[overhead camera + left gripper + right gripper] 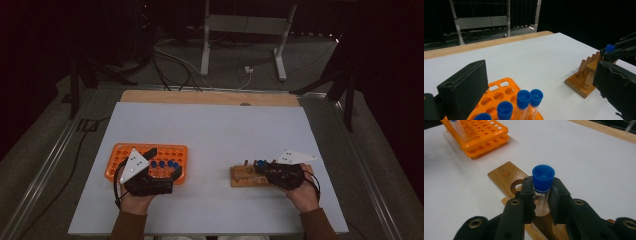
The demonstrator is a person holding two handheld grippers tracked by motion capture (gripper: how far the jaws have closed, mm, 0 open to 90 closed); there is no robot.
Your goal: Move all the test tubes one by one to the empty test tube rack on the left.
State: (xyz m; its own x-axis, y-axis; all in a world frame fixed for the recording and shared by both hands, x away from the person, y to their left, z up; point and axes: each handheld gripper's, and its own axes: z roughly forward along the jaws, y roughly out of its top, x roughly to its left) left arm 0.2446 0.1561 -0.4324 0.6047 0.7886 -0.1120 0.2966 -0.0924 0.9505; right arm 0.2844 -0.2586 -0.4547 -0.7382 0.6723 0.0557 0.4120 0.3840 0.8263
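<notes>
A clear tube with a blue cap stands upright over a hole of the wooden rack, and my right gripper is shut on it just under the cap. From above, that right gripper lies over the wooden rack at the table's right. My left gripper is open at the near right part of the orange rack, its jaws set wide either side of several blue-capped tubes. In the left gripper view the tubes stand in the orange rack, touching neither jaw.
The white table top has a wooden strip along its far edge. Beyond it are metal table legs and cables on the floor. Many holes of the orange rack hold nothing.
</notes>
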